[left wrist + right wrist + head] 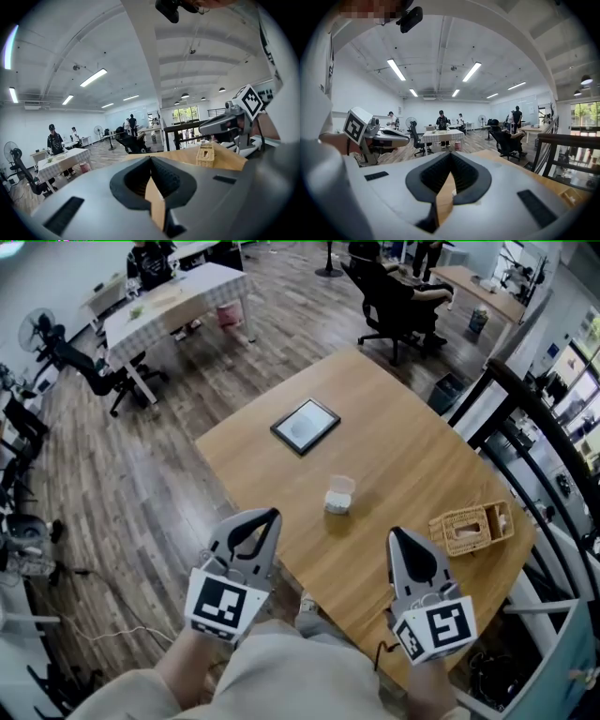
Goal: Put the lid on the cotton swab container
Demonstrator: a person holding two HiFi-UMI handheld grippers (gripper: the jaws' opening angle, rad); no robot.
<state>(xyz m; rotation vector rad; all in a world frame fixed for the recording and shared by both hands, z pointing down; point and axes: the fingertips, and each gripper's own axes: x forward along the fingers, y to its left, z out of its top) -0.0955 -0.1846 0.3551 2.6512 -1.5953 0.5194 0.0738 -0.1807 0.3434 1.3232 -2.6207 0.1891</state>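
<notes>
The left claw (270, 516) and the right claw (395, 534) are seen fully closed and empty in the lower frame. The cotton swab container (339, 495) is placed mid-frame on the tabletop (403, 456), above both claws, left of a wicker basket (472, 527).

left gripper (272, 515): jaws together | right gripper (394, 533): jaws together | both held side by side, pointing forward

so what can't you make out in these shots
- Head view: cotton swab container is too small to tell whether it is open or closed.
- Head view: wicker basket contents are too small to make out.
- Gripper views: the left hand-held gripper and right hand-held gripper fill the frame, hiding most of the table.
</notes>
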